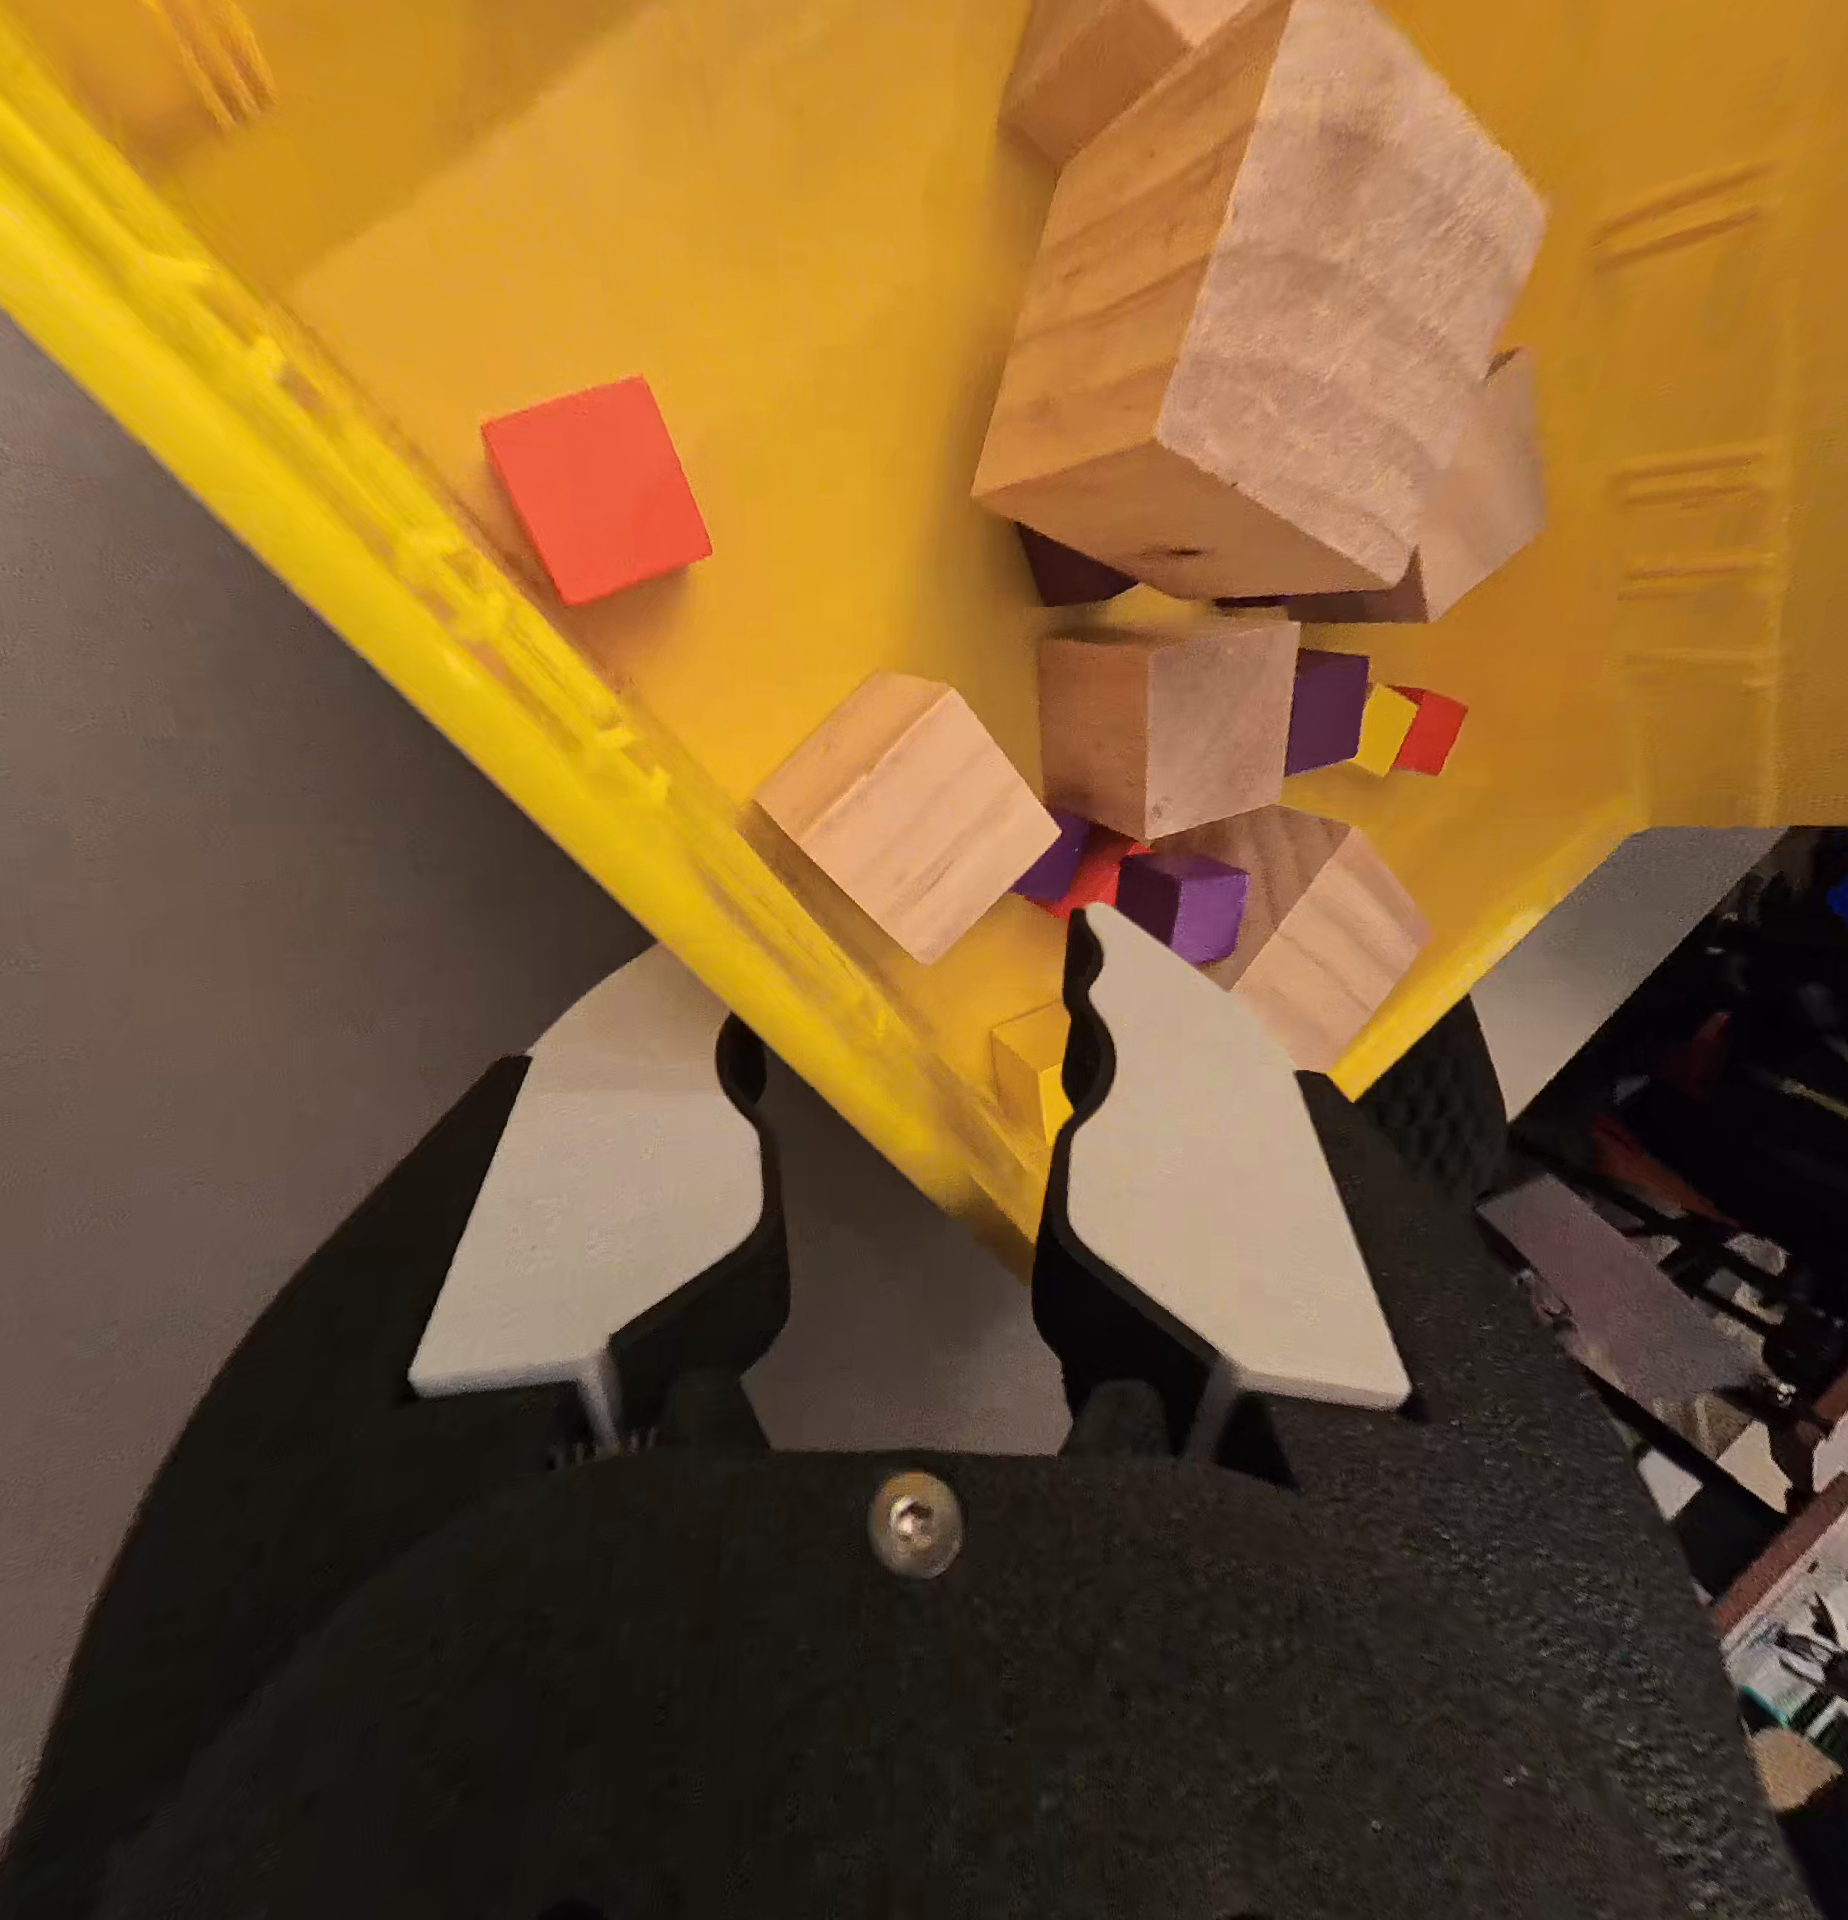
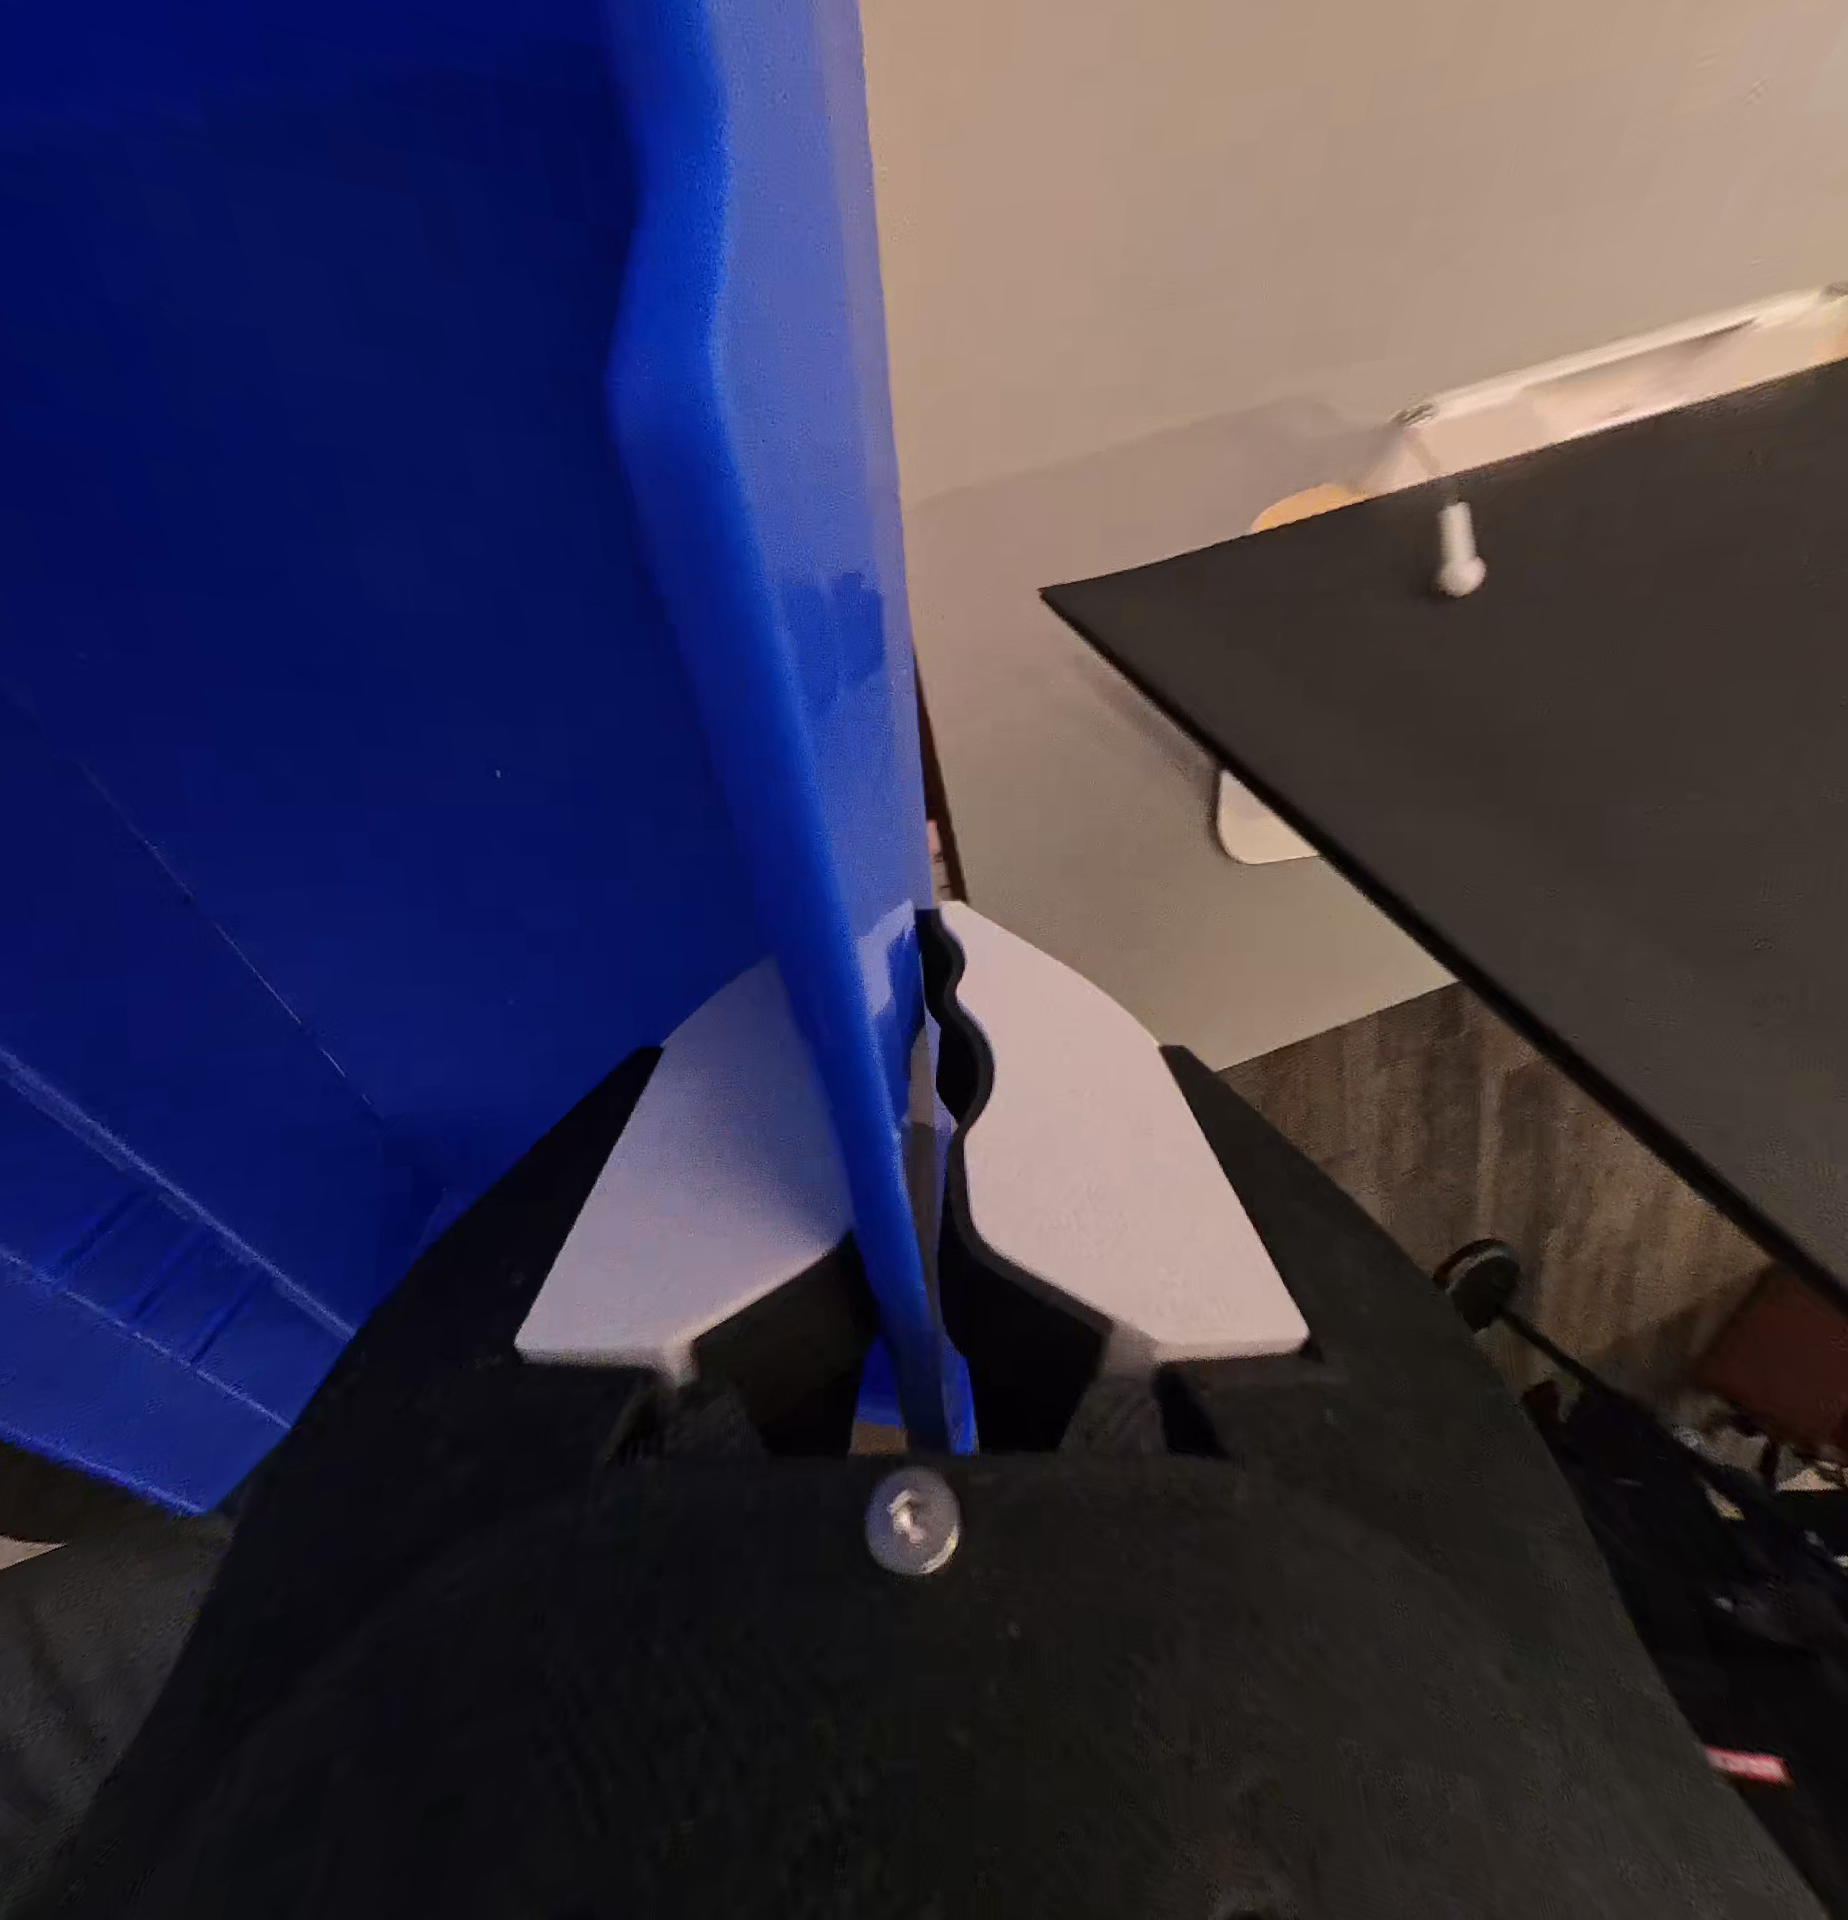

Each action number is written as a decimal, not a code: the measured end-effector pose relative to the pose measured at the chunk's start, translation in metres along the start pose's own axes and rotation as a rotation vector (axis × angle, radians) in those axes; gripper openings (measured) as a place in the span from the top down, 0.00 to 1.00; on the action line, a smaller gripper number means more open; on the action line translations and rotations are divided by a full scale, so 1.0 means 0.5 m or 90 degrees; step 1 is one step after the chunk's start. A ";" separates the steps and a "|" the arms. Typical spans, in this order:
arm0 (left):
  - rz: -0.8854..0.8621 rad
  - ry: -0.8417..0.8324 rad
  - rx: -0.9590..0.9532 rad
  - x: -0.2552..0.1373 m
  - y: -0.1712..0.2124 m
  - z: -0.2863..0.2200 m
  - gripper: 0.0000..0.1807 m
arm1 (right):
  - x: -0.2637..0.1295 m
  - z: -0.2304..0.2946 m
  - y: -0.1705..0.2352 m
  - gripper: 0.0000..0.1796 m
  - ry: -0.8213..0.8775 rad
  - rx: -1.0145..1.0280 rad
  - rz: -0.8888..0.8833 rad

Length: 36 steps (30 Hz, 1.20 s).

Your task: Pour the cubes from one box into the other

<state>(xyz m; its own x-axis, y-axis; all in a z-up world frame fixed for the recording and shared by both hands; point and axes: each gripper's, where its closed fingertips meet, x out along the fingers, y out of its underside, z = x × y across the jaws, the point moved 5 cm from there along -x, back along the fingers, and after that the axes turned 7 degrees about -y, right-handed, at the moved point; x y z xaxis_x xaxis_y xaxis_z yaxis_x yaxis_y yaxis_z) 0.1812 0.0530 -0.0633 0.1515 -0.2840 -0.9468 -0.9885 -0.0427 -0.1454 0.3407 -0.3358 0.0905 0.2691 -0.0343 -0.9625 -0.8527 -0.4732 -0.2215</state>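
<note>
My left gripper (image 1: 899,1039) is shut on the rim (image 1: 587,727) of a yellow box (image 1: 743,312), one finger outside the wall and one inside. Several cubes are in the box: plain wooden cubes, a big one (image 1: 1263,343) at the top, a red cube (image 1: 596,488) near the rim, and small purple (image 1: 1180,899), yellow and red ones. The big cube looks blurred. My right gripper (image 2: 915,997) is shut on the wall (image 2: 795,727) of a blue box (image 2: 328,623), held up and tilted. No cubes show in the part of its inside that I see.
A black tabletop (image 2: 1574,779) lies to the right in the right wrist view, with a small white bolt-like thing (image 2: 1455,551) on it. A plain wall (image 2: 1315,208) is behind. Cluttered dark things (image 1: 1730,1195) lie at the right of the left wrist view.
</note>
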 end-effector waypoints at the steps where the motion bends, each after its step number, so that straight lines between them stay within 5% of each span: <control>1: 0.006 -0.014 0.002 0.000 0.000 0.002 0.71 | 0.019 -0.002 0.005 0.97 -0.012 0.006 0.010; 6: 0.042 -0.146 0.051 -0.005 0.011 0.054 0.84 | 0.109 -0.005 0.016 0.97 -0.068 0.036 0.031; 14: 0.056 -0.077 -0.035 -0.064 0.084 0.211 0.93 | 0.209 0.081 -0.012 0.97 -0.199 0.052 0.077; 28: 0.010 -0.097 -0.216 -0.237 0.360 0.612 0.95 | 0.323 0.371 -0.077 0.97 -0.301 -0.011 0.192; 36: -0.030 -0.096 -0.282 -0.289 0.470 0.721 0.93 | 0.324 0.439 -0.092 0.97 -0.296 -0.041 0.203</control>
<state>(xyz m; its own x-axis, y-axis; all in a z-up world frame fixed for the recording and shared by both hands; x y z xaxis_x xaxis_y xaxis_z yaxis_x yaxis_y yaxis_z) -0.0725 0.4292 -0.0642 0.1615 -0.1304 -0.9782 -0.8810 -0.4656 -0.0834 0.3252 -0.1266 -0.0897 -0.2358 0.2000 -0.9510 -0.8260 -0.5567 0.0878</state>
